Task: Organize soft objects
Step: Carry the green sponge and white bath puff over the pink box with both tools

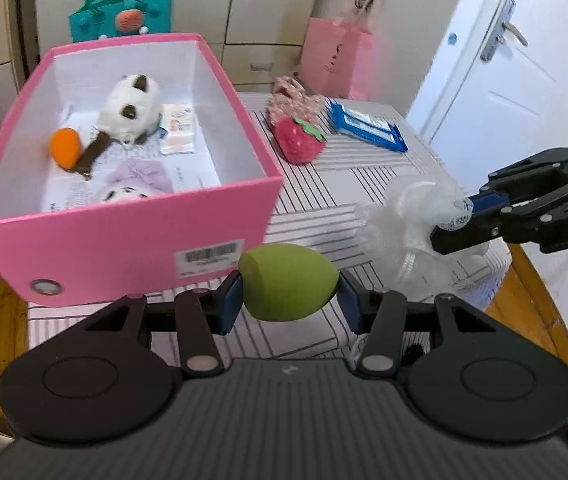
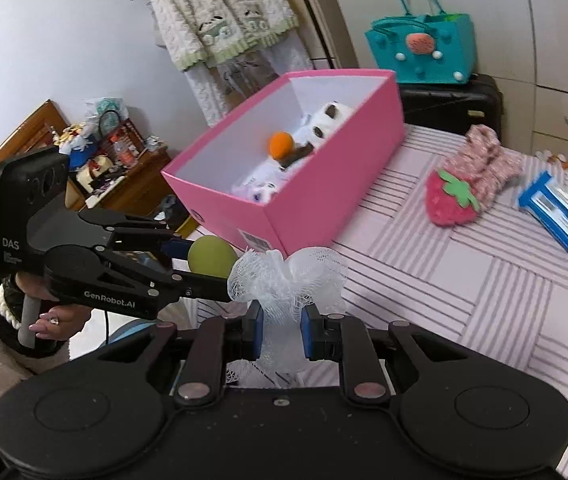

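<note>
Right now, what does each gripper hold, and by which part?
The left gripper pinches the green sponge egg at its two ends. The right gripper clamps the white mesh puff at its gathered lower part.

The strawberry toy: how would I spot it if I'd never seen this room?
Find the pink box on the striped bedcover. Just right of it lies the strawberry toy, against a pink knitted piece. It alone is fuzzy red with a green leaf.
</note>
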### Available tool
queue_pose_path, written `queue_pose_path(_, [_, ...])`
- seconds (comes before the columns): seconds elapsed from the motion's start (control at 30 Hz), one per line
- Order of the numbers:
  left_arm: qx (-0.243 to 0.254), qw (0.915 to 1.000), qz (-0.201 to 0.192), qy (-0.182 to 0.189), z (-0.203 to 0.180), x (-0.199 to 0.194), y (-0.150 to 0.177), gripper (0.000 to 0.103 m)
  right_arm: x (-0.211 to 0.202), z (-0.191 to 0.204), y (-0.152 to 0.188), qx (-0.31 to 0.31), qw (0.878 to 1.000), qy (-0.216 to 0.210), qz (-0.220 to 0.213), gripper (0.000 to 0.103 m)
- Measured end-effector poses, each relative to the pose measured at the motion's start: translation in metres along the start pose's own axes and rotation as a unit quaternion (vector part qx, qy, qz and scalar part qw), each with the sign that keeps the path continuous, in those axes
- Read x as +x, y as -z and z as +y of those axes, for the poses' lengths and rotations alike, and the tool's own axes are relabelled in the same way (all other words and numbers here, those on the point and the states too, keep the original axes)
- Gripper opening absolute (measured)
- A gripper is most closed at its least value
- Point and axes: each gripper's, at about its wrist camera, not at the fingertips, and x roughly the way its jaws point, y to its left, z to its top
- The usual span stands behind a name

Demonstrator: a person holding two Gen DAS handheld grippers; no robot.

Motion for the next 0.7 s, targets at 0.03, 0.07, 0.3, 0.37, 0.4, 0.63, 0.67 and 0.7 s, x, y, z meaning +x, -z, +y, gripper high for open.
queue_pose_path(0.03, [-0.001, 1.0000, -0.003, -0.002, 0.003, -0.004, -0.002, 0.049, 0.001, 0.002, -0.003, -0.001, 1.000, -0.004, 0.000, 0.022])
queue_pose_path(0.07, [-0.001, 0.9999, -0.008, -0.006, 0.005, -0.008, -0.003, 0.049, 0.002, 0.003, -0.007, -0.002, 1.000, -0.009, 0.001, 0.022])
queue_pose_path(0.3, [-0.003, 0.9989, -0.039, -0.028, 0.022, -0.033, -0.021, 0.049, 0.007, 0.004, -0.037, -0.011, 1.000, -0.027, -0.005, 0.022])
queue_pose_path(0.37, [-0.004, 0.9980, -0.051, -0.036, 0.027, -0.040, -0.026, 0.049, 0.007, 0.005, -0.047, -0.014, 0.999, -0.028, -0.013, 0.022])
queue_pose_path(0.4, [-0.002, 0.9975, -0.058, -0.041, 0.029, -0.043, -0.029, 0.050, 0.006, 0.006, -0.051, -0.017, 0.999, -0.027, -0.019, 0.022])
queue_pose_path(0.63, [-0.027, 0.9918, -0.112, -0.055, 0.052, -0.052, -0.049, 0.050, 0.000, 0.020, -0.083, -0.063, 0.994, -0.014, -0.088, 0.022])
queue_pose_path(0.67, [-0.039, 0.9903, -0.119, -0.061, 0.058, -0.050, -0.052, 0.050, -0.001, 0.021, -0.087, -0.071, 0.992, -0.013, -0.104, 0.022])
queue_pose_path(0.7, [-0.047, 0.9890, -0.123, -0.067, 0.063, -0.047, -0.055, 0.050, -0.001, 0.020, -0.091, -0.075, 0.990, -0.012, -0.120, 0.022])
